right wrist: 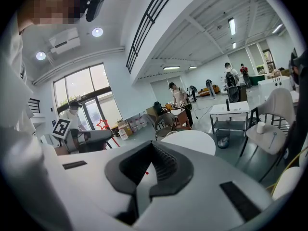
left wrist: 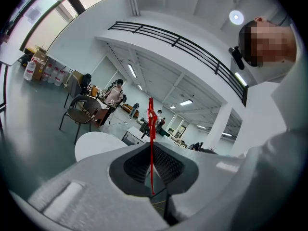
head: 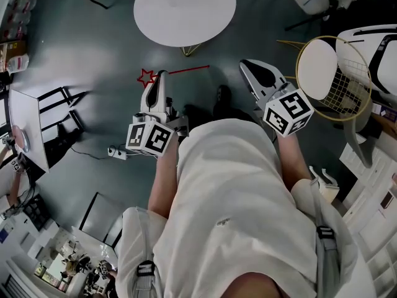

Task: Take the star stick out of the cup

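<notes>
The star stick [head: 186, 71] is a thin red rod with an outlined red star at its left end. It hangs level above the grey floor, and my left gripper [head: 162, 74] is shut on it near the star. In the left gripper view the stick [left wrist: 151, 129] rises upright between the black pads of that gripper [left wrist: 153, 150]. My right gripper [head: 248, 64] is held apart on the right, clear of the rod's bare end. Its jaws [right wrist: 153, 146] stand shut with nothing between them. From there the star [right wrist: 102, 124] shows at the far left. No cup shows near the grippers.
A large round white table [head: 185, 8] stands ahead. A smaller round table [head: 317, 67] and a wire-backed chair [head: 347, 89] are on the right, and a small white cup [right wrist: 261, 127] stands on that table. A power strip [head: 116, 153] lies on the floor at left. People stand far back.
</notes>
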The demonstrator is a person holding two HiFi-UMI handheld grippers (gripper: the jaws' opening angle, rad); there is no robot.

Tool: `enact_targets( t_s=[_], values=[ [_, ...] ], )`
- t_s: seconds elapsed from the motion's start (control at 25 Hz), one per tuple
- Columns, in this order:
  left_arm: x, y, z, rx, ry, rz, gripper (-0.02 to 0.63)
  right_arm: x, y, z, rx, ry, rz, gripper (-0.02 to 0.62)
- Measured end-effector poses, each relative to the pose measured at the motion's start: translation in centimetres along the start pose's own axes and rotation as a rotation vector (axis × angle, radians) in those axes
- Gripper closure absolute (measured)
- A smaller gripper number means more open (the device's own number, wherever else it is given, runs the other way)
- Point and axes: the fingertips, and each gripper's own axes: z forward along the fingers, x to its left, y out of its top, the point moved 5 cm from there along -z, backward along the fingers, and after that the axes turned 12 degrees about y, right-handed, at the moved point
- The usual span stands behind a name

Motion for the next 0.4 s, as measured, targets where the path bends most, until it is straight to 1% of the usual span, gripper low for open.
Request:
enact_targets(
  t_s=[0.2, 0.4],
  values=[
    [0.35, 0.02, -0.16, -0.007, 0.001, -0.001, 0.588, 0.33, -0.12, 0.27, 0.017, -0.008, -0.029, 0.589],
    [0.35, -0.53, -0.58, -0.002, -0.002, -0.003, 0.588, 0.55, -0.39, -0.03, 0.018, -0.014, -0.035, 0.589]
  ],
)
